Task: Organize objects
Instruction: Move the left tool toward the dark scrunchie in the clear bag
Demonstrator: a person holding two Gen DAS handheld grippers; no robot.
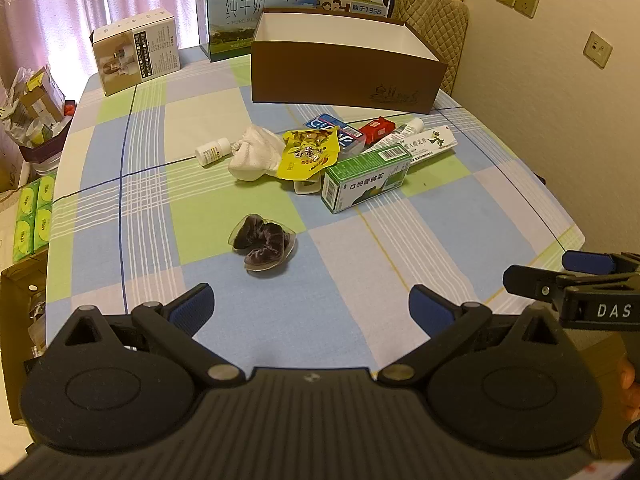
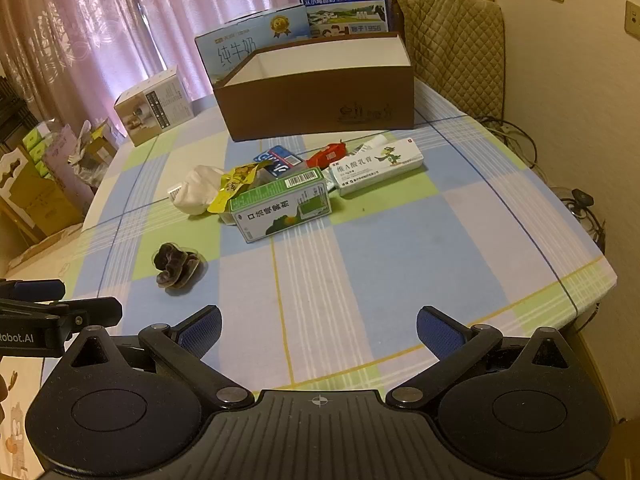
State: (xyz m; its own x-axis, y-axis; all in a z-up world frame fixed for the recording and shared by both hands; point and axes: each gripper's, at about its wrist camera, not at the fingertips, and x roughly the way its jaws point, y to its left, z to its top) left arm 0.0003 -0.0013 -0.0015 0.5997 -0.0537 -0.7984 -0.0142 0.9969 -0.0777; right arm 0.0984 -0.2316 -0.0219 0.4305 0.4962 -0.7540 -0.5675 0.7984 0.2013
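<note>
Left tool [image 1: 310, 308] spread wide at the bottom of its frame, nothing between the blue pads [image 1: 191, 309], hovering above the checked table [image 1: 120, 216]. Right tool [image 2: 318, 330] likewise wide apart and holding nothing, low in its own frame; also seen poking in at the right edge of the left view.

Just above the left tool, near frame centre: dark velvet scrunchie [image 1: 262, 242] in a clear wrapper, lying alone on the cloth, well apart from the rest. Same scrunchie at lower left in the right view.

Farther up, a loose heap in mid-frame: small white bottle [image 1: 213, 151] on its side at the left, white cloth bundle [image 1: 256, 154] touching a yellow snack pouch [image 1: 307, 154], green medicine box [image 1: 366, 178] lying flat below right of the pouch, blue pack [image 1: 332, 130] and red packet [image 1: 378, 128] behind, long white ointment box [image 1: 426, 142] at the right.

Behind the heap, upper centre: open brown cardboard box [image 1: 344, 76] with a white inside, upright. Milk cartons [image 1: 236, 12] standing behind it, a smaller printed box [image 1: 136, 50] at upper left.
</note>
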